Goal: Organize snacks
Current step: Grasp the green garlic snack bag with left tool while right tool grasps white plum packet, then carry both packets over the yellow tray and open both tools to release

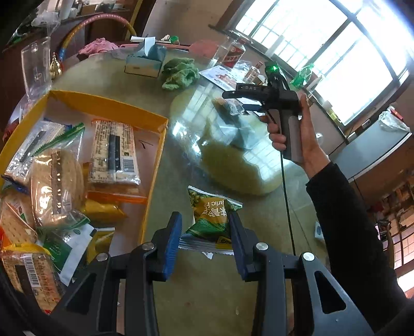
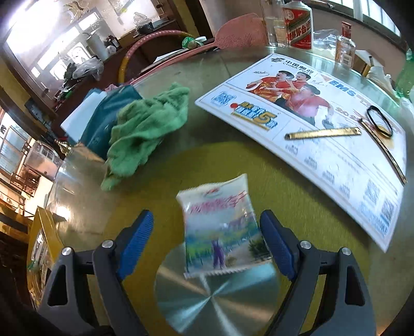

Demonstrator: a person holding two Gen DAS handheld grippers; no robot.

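Left gripper (image 1: 205, 240): clamped on green packet (image 1: 212, 219), just beside yellow box (image 1: 155, 181)
Right gripper (image 2: 207, 243): jaws apart, white packet (image 2: 220, 230) between them, untouched, on table (image 2: 77, 196)

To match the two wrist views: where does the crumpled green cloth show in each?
Left wrist: green cloth lies far up the table, above centre, right of the tissue box.
Right wrist: green cloth sits left of centre, beside the postal poster.
Shared landmark: the white liquor bottle with a red label.
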